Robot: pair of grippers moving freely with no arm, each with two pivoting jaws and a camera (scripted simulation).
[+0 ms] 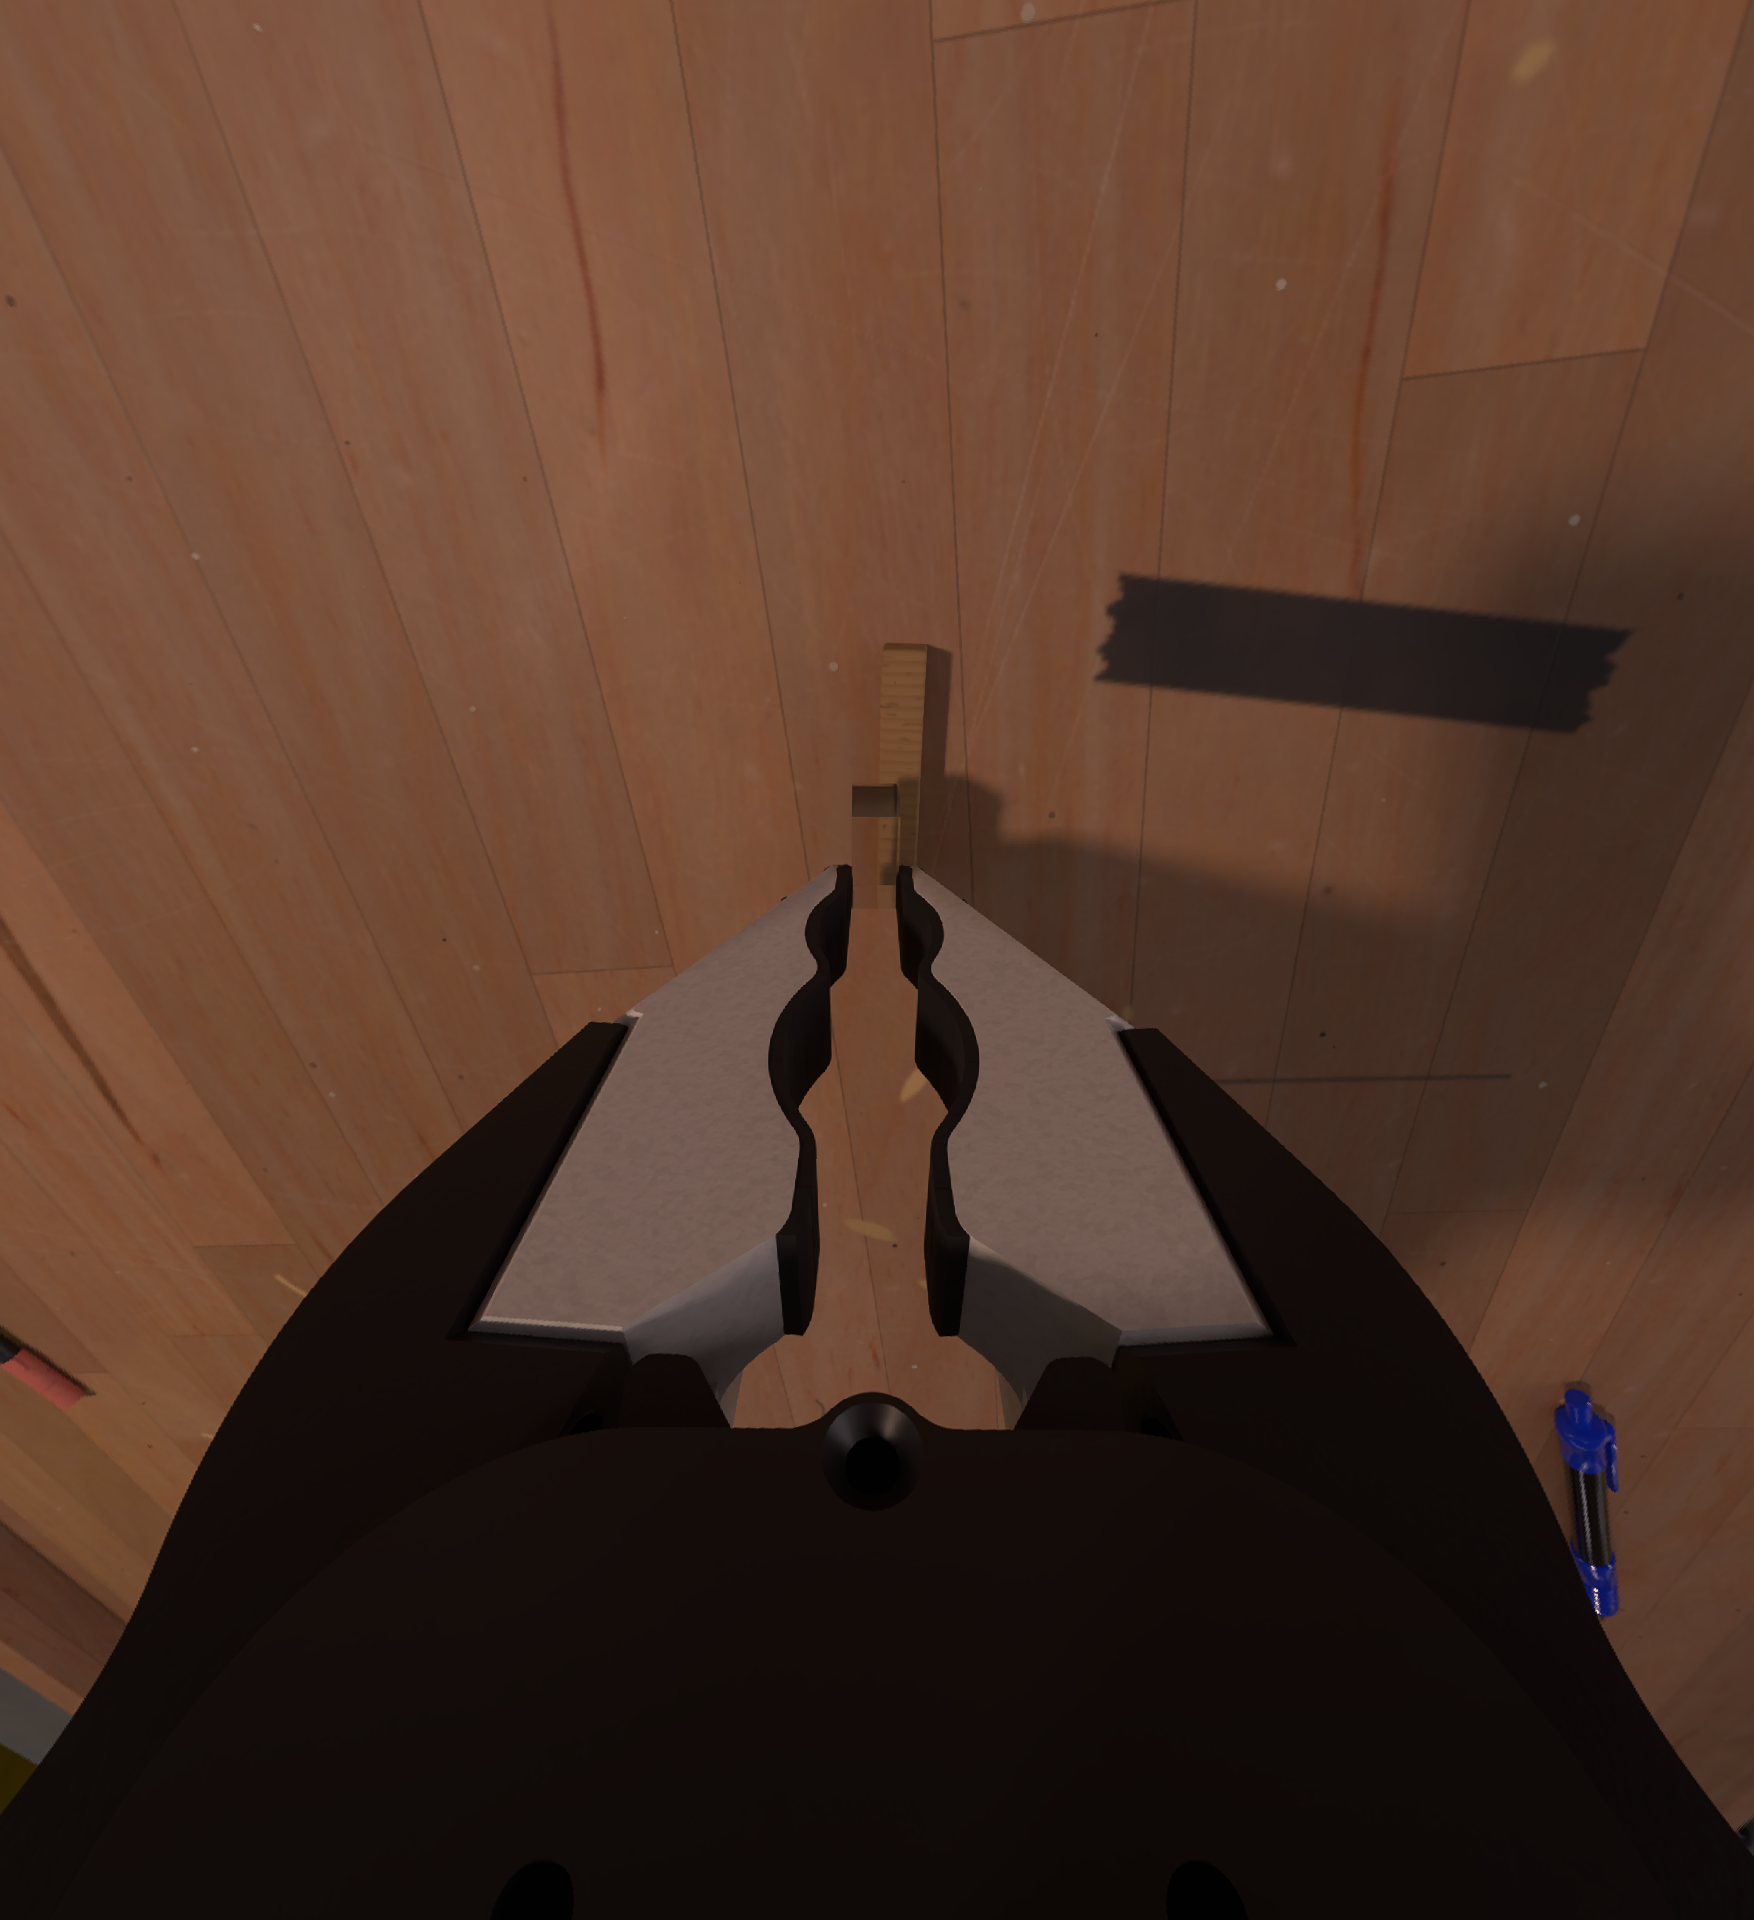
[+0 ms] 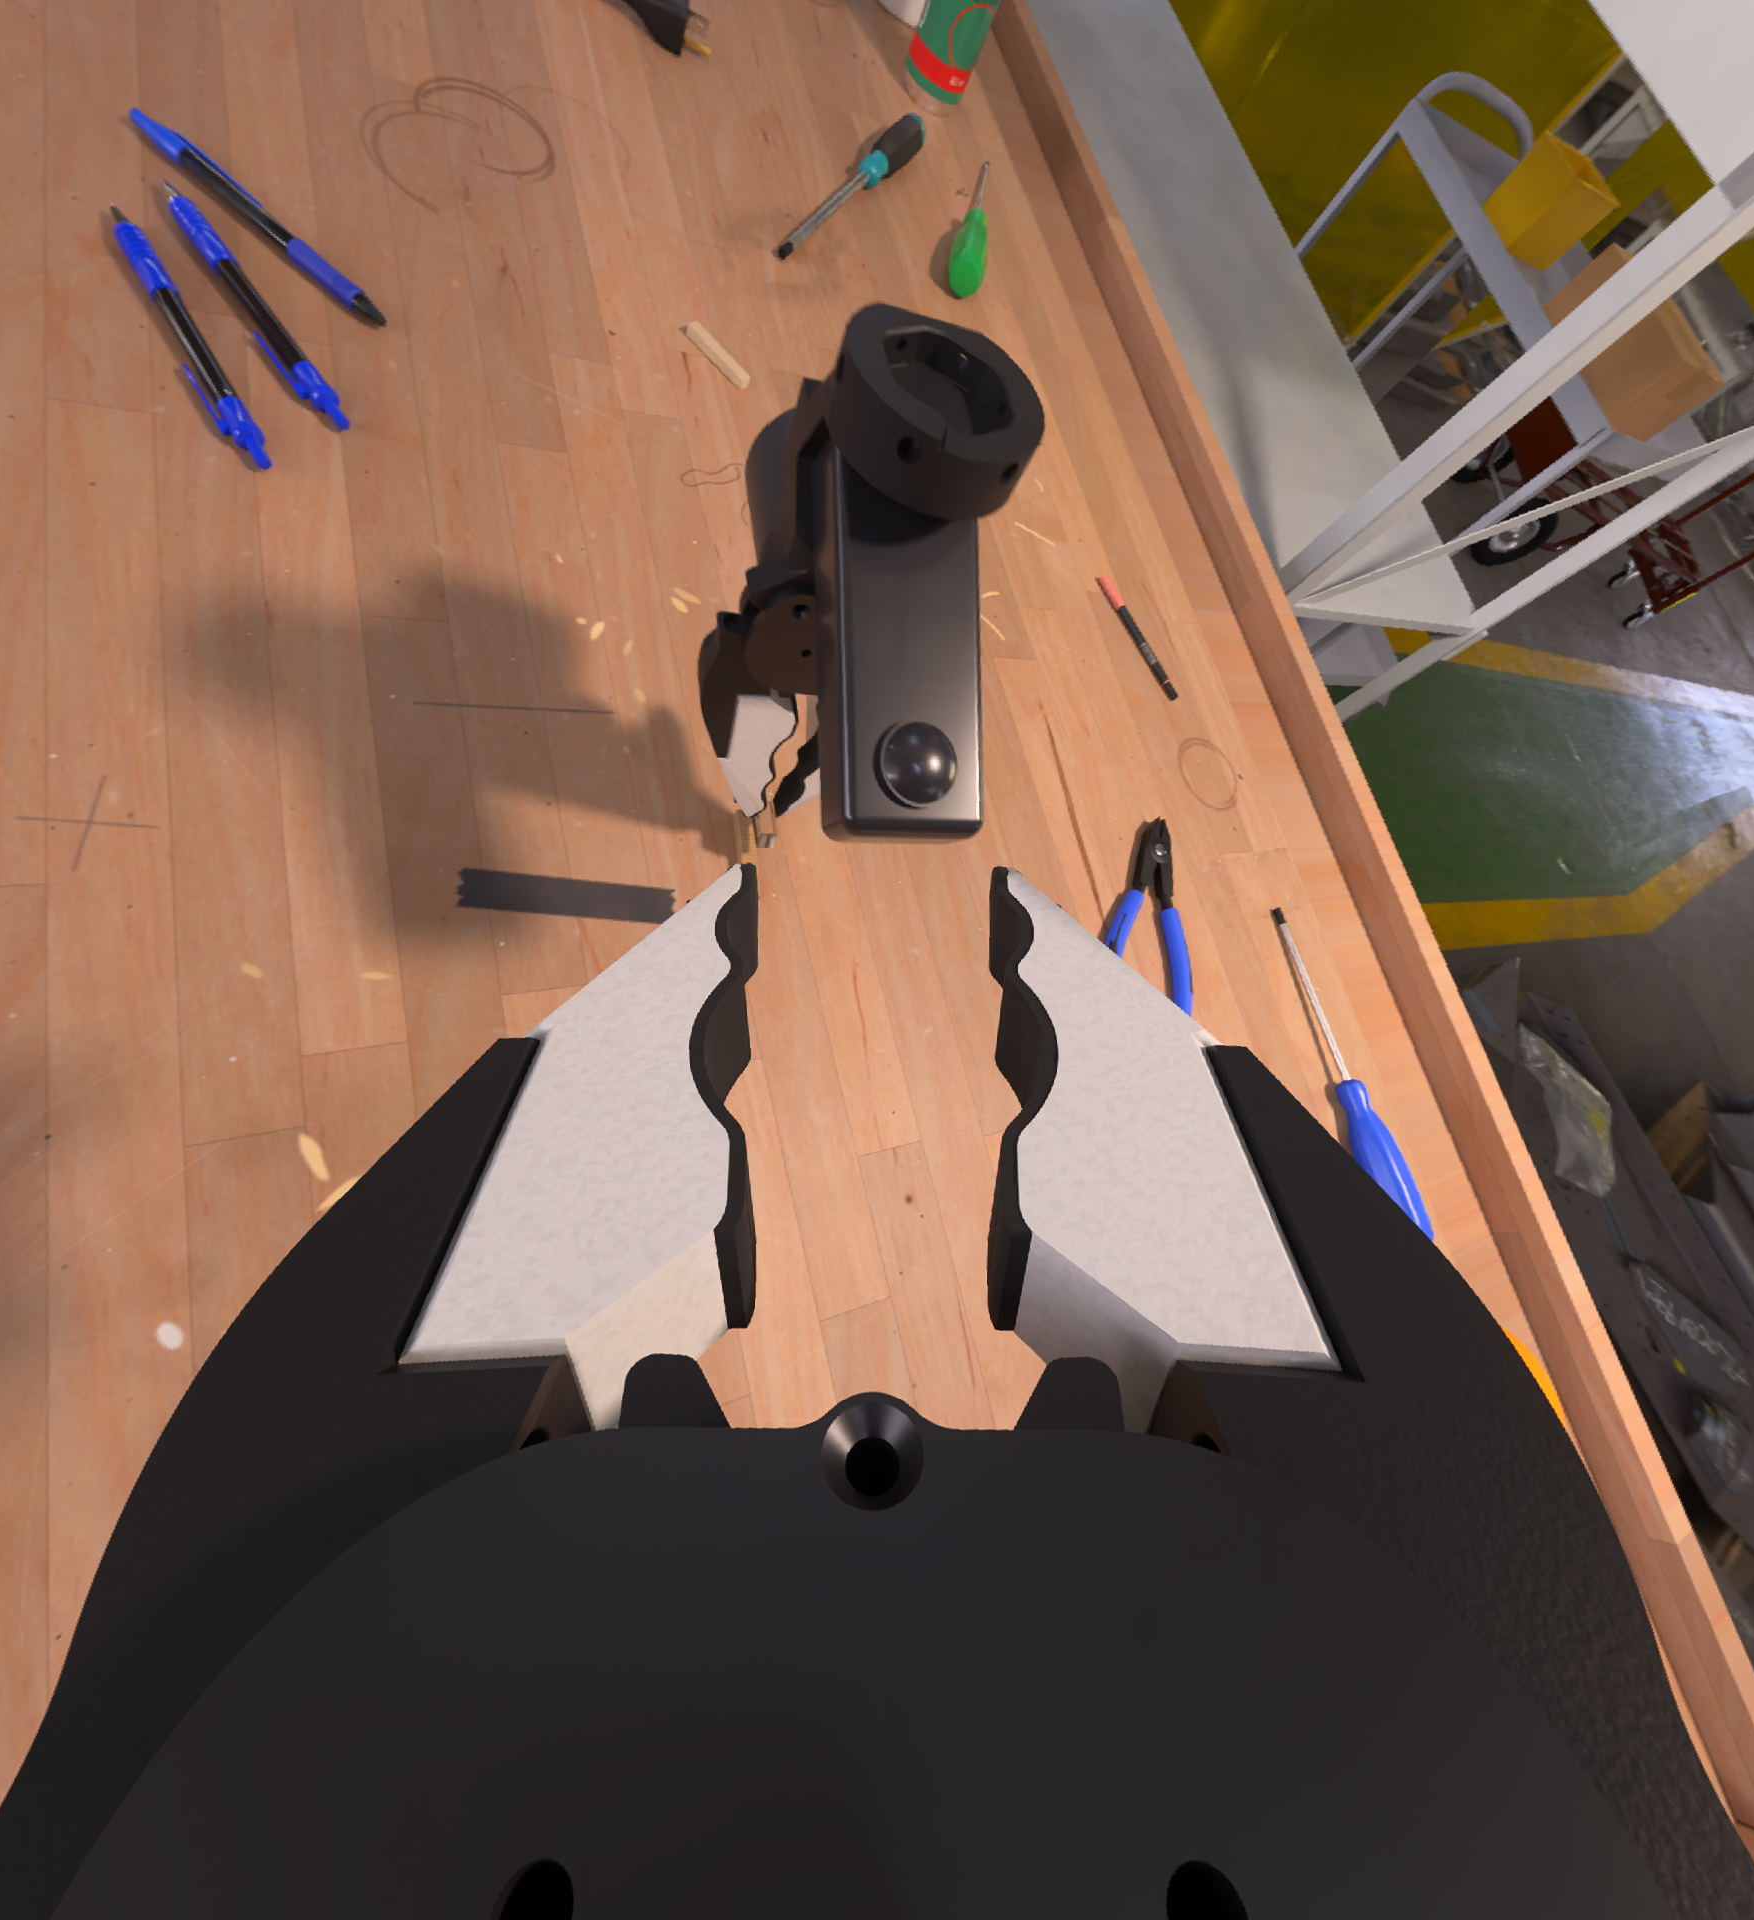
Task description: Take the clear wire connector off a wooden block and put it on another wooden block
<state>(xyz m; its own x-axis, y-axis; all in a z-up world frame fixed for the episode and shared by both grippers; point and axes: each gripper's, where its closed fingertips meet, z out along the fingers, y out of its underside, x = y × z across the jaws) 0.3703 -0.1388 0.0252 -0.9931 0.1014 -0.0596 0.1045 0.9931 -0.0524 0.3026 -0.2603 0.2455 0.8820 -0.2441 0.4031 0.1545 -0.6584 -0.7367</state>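
A thin pale wooden block (image 1: 904,717) lies on the wooden bench, straight ahead in the left wrist view. The clear wire connector (image 1: 875,831) sits at its near end, between my left fingertips. My left gripper (image 1: 873,883) is shut on the connector; I cannot tell whether it still touches the block. The right wrist view shows the left gripper (image 2: 774,795) pointing down at that block (image 2: 748,847). Another small wooden block (image 2: 717,353) lies farther off. My right gripper (image 2: 873,883) is open and empty above the bench.
A black tape strip (image 1: 1361,655) lies right of the block, also in the right wrist view (image 2: 566,896). Blue pens (image 2: 229,301), screwdrivers (image 2: 852,182), blue pliers (image 2: 1159,925) and a red-capped marker (image 2: 1138,639) lie about. The bench edge (image 2: 1372,831) runs along the right.
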